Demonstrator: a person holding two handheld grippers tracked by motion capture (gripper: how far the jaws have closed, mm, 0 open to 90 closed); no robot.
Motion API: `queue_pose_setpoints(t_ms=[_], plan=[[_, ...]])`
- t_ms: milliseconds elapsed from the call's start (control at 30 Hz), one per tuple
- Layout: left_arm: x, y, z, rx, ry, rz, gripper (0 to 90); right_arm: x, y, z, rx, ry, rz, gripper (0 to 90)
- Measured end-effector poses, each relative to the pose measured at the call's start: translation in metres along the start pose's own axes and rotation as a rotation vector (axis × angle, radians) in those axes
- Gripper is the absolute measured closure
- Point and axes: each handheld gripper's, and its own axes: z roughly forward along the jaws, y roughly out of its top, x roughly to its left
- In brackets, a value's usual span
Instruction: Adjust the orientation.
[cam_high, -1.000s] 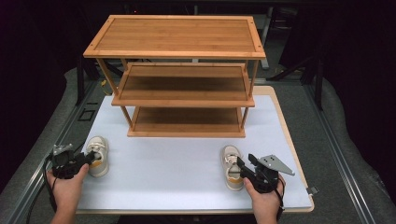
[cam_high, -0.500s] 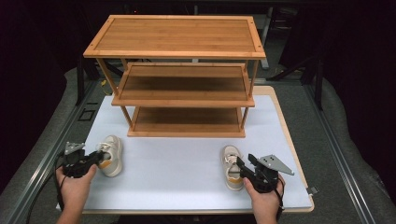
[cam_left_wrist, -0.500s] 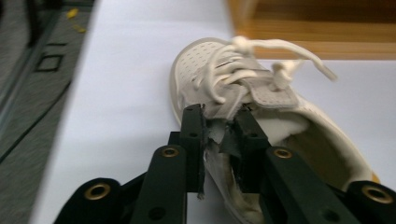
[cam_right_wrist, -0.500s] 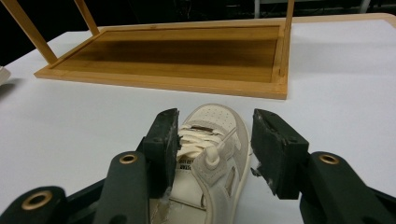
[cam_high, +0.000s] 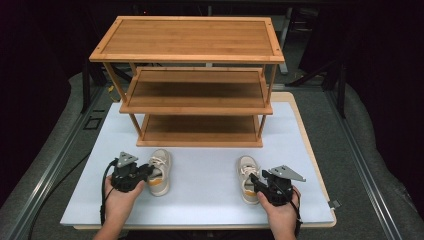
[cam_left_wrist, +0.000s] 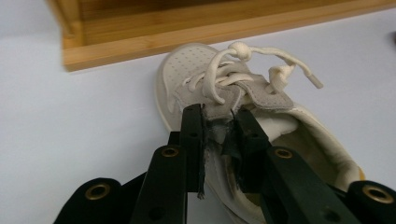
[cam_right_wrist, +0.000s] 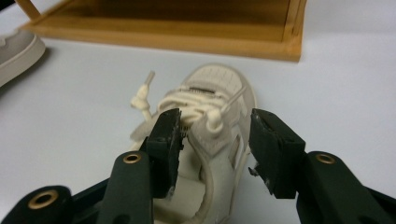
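Right now the left gripper (cam_high: 146, 172) has its jaws pinched together on the side wall of the left shoe (cam_high: 159, 171), which sits toward the near left part of the white surface (cam_high: 205, 175), its toe pointing at the wooden shelf rack (cam_high: 192, 75) close behind it. Meanwhile the right gripper (cam_high: 256, 182) holds its jaws spread on either side of the right shoe (cam_high: 246, 172), gripping nothing, with that shoe lying toward the near right part of the surface, well apart from the left one.
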Motion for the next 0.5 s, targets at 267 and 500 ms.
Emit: queue_pose_setpoints(t_ms=[267, 500], plan=[[-0.028, 0.001, 0.008, -0.006, -0.066, 0.018, 75.9, -0.006, -0.003, 0.005, 0.035, 0.049, 0.095, 61.3], [-0.052, 0.002, 0.015, -0.016, -0.119, 0.041, 75.5, 0.017, -0.003, 0.014, 0.025, 0.066, 0.104, 62.7]])
